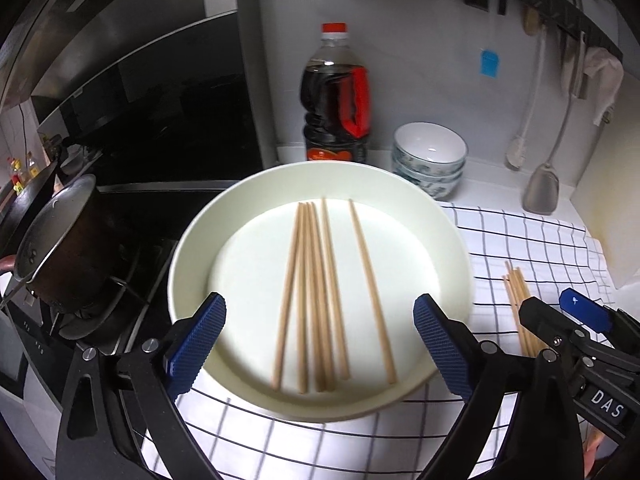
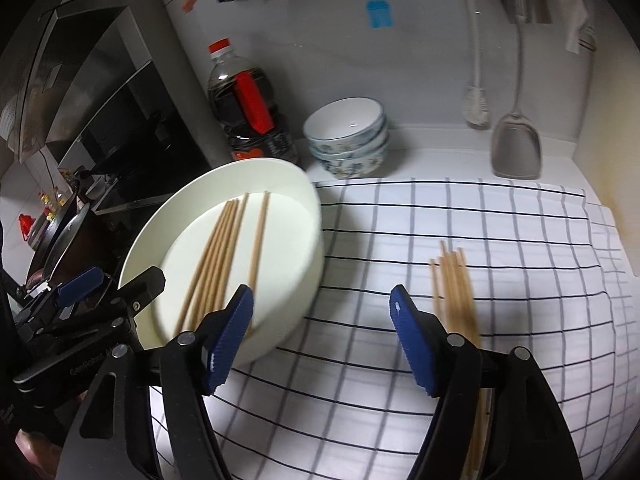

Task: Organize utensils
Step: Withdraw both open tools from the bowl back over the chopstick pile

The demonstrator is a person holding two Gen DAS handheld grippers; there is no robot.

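Left wrist view: your left gripper (image 1: 318, 342) hangs over the plate (image 1: 192, 248), jaws spread wide, nothing between the pads. Six chopsticks (image 1: 320, 296) lie in the plate, roughly parallel, running near-to-far; five are bunched, one lies apart to the right. The plate sits on a checked cloth (image 1: 520, 240), its left rim next to the stove (image 1: 132, 308). A pot (image 1: 68, 240) w/ lid stands on the burner. Behind the plate: dark bottle (image 1: 334, 112) w/ red cap, then stacked bowls (image 1: 430, 160) to its right. A spatula (image 1: 542, 192) hangs on the wall, blade touching the counter. At right you see the right gripper (image 1: 560, 312) just above a loose bundle (image 1: 520, 304) of chopsticks on the cloth.

Right wrist view: your right gripper (image 2: 322, 336) is also spread, pads empty, over bare cloth (image 2: 500, 240). The bundle (image 2: 456, 292) lies on the cloth beside and partly under the right finger; motion blur, so count unclear. The plate (image 2: 312, 240) is at left w/ its chopsticks (image 2: 224, 256) inside; near rim sits behind the left finger. The left gripper (image 2: 112, 288) shows at the plate's left edge. Bottle (image 2: 248, 112), bowls (image 2: 348, 140) and spatula (image 2: 516, 148) stand along the back wall.
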